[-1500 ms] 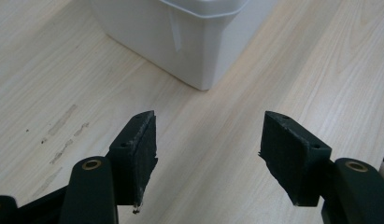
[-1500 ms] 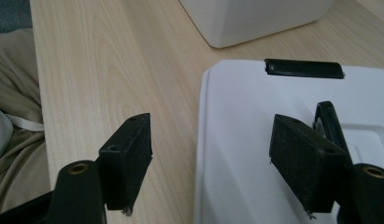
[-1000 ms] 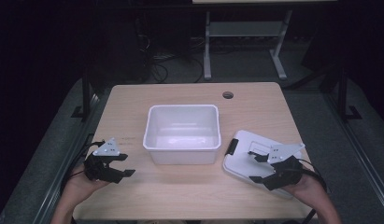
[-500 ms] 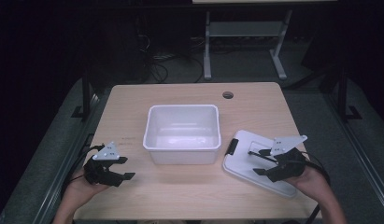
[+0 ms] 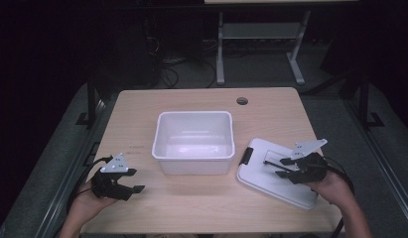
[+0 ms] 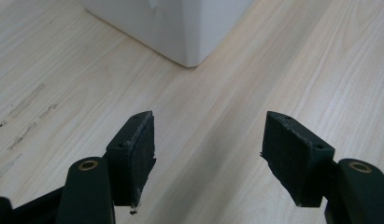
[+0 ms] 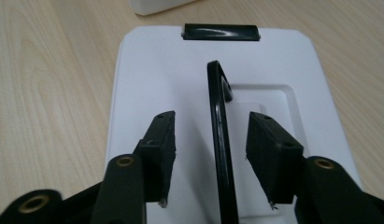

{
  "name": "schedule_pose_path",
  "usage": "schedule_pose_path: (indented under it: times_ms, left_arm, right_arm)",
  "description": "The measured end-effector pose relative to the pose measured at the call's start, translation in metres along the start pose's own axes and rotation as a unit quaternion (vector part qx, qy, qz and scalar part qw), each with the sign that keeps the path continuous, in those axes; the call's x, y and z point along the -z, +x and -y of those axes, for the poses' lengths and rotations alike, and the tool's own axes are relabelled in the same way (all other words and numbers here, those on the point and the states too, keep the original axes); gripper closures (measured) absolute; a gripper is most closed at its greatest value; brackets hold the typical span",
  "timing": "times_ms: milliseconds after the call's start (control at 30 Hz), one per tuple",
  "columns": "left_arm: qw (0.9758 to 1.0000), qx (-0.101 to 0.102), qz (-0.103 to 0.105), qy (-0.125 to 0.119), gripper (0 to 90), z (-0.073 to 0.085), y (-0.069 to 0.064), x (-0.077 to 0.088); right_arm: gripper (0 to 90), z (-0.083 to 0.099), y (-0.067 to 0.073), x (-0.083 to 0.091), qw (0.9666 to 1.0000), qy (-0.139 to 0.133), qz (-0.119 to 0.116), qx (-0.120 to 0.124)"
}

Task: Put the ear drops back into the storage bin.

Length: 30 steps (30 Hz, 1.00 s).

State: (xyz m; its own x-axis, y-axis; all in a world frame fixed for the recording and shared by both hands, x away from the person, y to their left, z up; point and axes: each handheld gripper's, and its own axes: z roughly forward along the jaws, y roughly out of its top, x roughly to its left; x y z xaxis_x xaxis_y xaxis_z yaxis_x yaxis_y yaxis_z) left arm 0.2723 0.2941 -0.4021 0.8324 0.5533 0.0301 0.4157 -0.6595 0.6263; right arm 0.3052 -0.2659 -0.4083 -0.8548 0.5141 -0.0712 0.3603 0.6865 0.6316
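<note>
A white lid (image 5: 263, 182) lies flat on the table to the right of an empty white bin (image 5: 194, 115). A thin black handle (image 7: 220, 116) stands up from the lid's (image 7: 152, 70) middle. My right gripper (image 7: 213, 140) straddles that handle (image 5: 272, 161); its jaws have just been closing, and a gap still shows on each side of the handle. In the high view the right gripper (image 5: 280, 168) sits low over the lid. My left gripper (image 5: 134, 181) hovers open over bare wood at the front left, nothing between its jaws (image 6: 208, 154), facing the bin's corner (image 6: 180, 28).
A black latch (image 7: 221, 31) sits on the lid's edge nearest the bin (image 5: 247, 155). The wooden table (image 5: 191, 208) has a round cable hole (image 5: 242, 101) at the back right. Dark floor, cables and a desk frame lie beyond.
The right gripper slid forward and leftward over the lid, and its jaws narrowed around the handle. The left hand stayed nearly still.
</note>
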Motion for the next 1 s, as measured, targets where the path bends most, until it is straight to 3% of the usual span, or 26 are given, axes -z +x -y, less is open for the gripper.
schedule_pose_path:
  times_ms: [500, 1000]
  left_arm:
    - [1.0, -0.001, 0.001, -0.003, 32.0, 0.003, -0.004, -0.006]
    - [0.9998, 0.006, -0.002, -0.021, 31.8, 0.008, -0.005, -0.01]
  right_arm:
    - [79.1, 0.001, -0.007, -0.013, 0.9994, 0.032, -0.003, 0.012]
    - [83.8, -0.002, -0.017, -0.01, 0.9993, 0.03, -0.007, 0.019]
